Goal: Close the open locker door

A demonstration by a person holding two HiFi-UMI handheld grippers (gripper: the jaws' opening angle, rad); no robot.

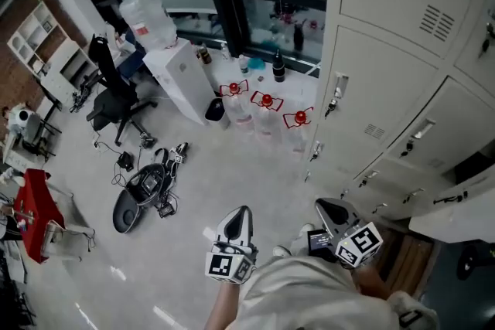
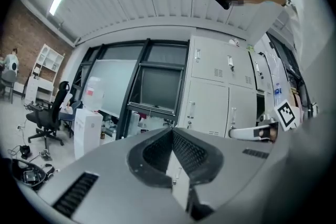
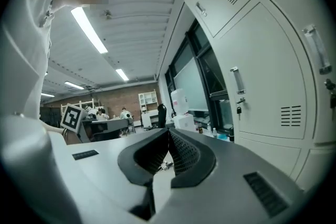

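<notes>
Room: a workshop-like office with a pale floor [image 1: 232, 182], a chair and cables off to the left, and a bank of grey lockers [image 1: 387, 89] down the right side.
Door: the open door [image 1: 452, 222] juts out from the lowest row at the far right of the head view, with a dark gap above it. I read it as swung well out (which side it hinges on I can't make out).
Left hand-held gripper [image 1: 242, 211]: clenched on nothing, tips together, held low in front of me and well apart from the lockers.
Right hand-held gripper [image 1: 329, 209]: also clenched and empty. It is near the door, closer to it than the left one, and not touching it.
Step in hand: I judge this as the approach, since neither tool is on the door yet.
How to do it well: I'd use the right one, as it sits closer. I'd go in with the jaws together and lay their blunt outer side flat on the door's face near the free edge, where little force is needed. The push should follow the door's arc, not run straight at the locker, and ease off at the end so the latch seats.
Watch for: the tips sliding on smooth metal, snagging a handle or key, or the door bouncing back from a hard shove.
Left's job: stay out of the door's swing.
</notes>
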